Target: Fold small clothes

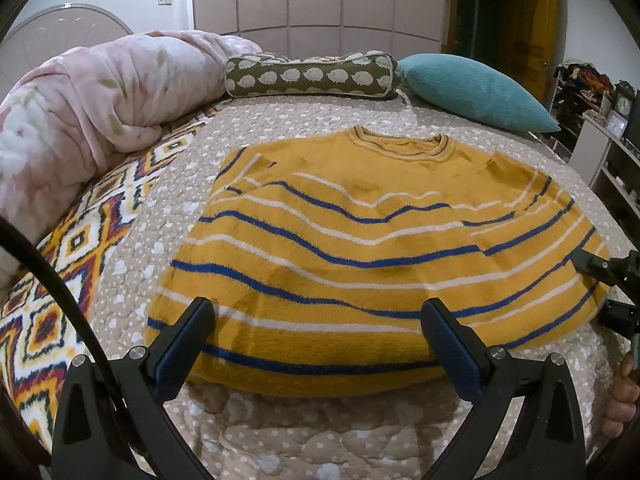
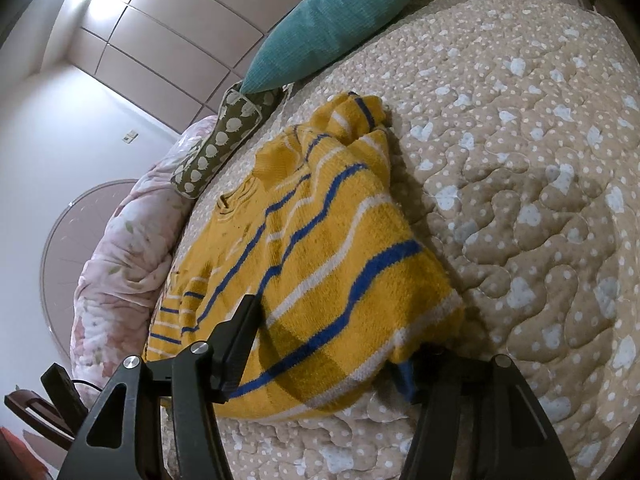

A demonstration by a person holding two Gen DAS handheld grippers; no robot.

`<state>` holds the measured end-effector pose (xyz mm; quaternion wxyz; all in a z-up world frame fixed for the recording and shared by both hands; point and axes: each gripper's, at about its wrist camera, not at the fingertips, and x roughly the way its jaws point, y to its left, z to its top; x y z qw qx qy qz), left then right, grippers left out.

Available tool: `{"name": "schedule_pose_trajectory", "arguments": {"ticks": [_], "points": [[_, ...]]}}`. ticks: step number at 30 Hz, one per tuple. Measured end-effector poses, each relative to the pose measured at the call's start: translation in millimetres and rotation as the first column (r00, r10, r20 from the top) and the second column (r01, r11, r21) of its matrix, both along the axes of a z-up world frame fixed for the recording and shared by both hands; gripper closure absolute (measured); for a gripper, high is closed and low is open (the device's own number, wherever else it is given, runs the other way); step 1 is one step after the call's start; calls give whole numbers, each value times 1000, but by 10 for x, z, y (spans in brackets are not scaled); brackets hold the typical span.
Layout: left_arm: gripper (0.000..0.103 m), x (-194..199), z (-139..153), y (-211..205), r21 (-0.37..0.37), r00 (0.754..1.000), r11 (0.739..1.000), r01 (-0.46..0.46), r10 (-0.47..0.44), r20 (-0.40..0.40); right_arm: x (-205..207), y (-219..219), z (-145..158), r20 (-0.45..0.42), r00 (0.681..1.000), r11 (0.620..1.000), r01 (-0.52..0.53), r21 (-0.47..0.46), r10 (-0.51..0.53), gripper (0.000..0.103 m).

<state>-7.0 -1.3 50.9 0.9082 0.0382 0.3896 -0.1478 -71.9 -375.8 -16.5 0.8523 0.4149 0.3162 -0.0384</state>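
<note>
A yellow sweater (image 1: 352, 240) with blue and white stripes lies flat on the beige dotted quilt (image 1: 320, 444), collar away from me and both sleeves turned in over the body. My left gripper (image 1: 318, 322) stands open just above the near hem, with nothing pinched. At the sweater's right side is my right gripper (image 1: 600, 276), held by a hand (image 1: 622, 400). In the right wrist view the sweater (image 2: 320, 260) bunches up at its side edge. The right gripper (image 2: 328, 344) is open there: one finger rests over the cloth, and the other is hidden under the draped corner.
A rolled pink floral blanket (image 1: 80, 112) and a zigzag-patterned cover (image 1: 80, 248) fill the left of the bed. A green bolster (image 1: 312, 76) and a teal cushion (image 1: 476, 88) lie beyond the collar. Shelves (image 1: 612, 160) stand off the bed's right edge.
</note>
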Motion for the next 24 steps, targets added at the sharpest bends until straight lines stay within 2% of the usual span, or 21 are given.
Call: {"name": "schedule_pose_trajectory", "arguments": {"ticks": [20,24], "points": [[1,-21,-63,146,2,1000,1000,-16,16,-27,-43,83,-36,33,999,997,0,-76,2,39],[1,-15,-44,279,-28,999,999,-26,25,-37,-53,84,-48,45,999,997,2,-82,1,39]]}}
